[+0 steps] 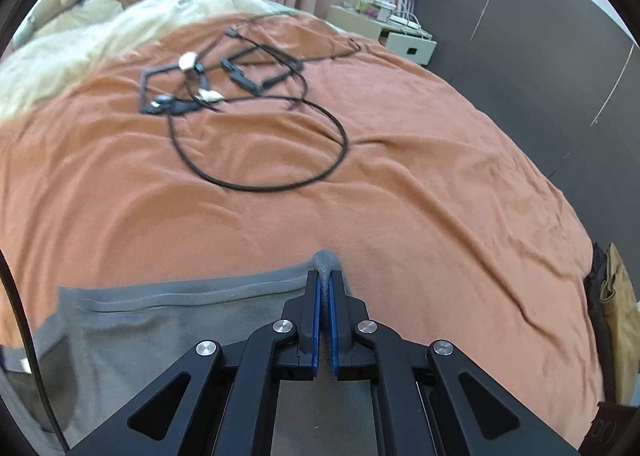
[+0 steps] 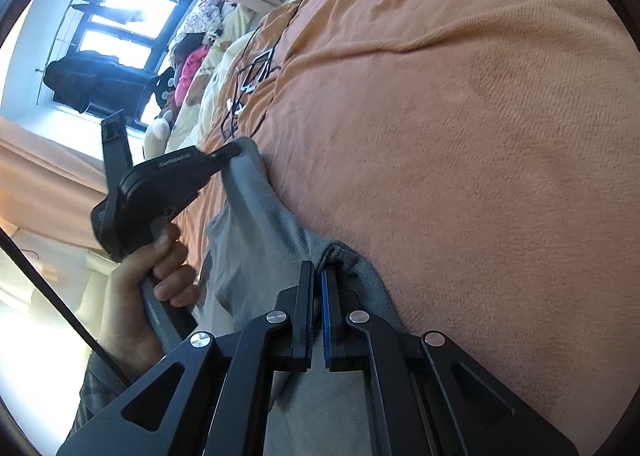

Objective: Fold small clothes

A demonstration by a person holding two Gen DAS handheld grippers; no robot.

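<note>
A small grey garment (image 1: pixel 160 320) lies on the orange blanket (image 1: pixel 400 195), with a stitched hem along its far edge. In the left wrist view my left gripper (image 1: pixel 325 274) is shut on the garment's right corner, and a pinch of grey cloth bulges out past the blue pads. The right wrist view shows the same garment (image 2: pixel 256 240) lifted and stretched between both tools. My right gripper (image 2: pixel 318 268) is shut on a bunched grey corner. Farther off, the left gripper (image 2: pixel 234 151), held by a hand (image 2: pixel 132 296), clamps the opposite corner.
A tangle of black cables and small connectors (image 1: pixel 240 95) lies on the blanket beyond the garment. A cream quilt (image 1: pixel 80 47) and a pile of clothes sit at the bed's far side. A white nightstand (image 1: pixel 384 31) stands past the bed, and bags (image 1: pixel 616 296) hang at its right edge.
</note>
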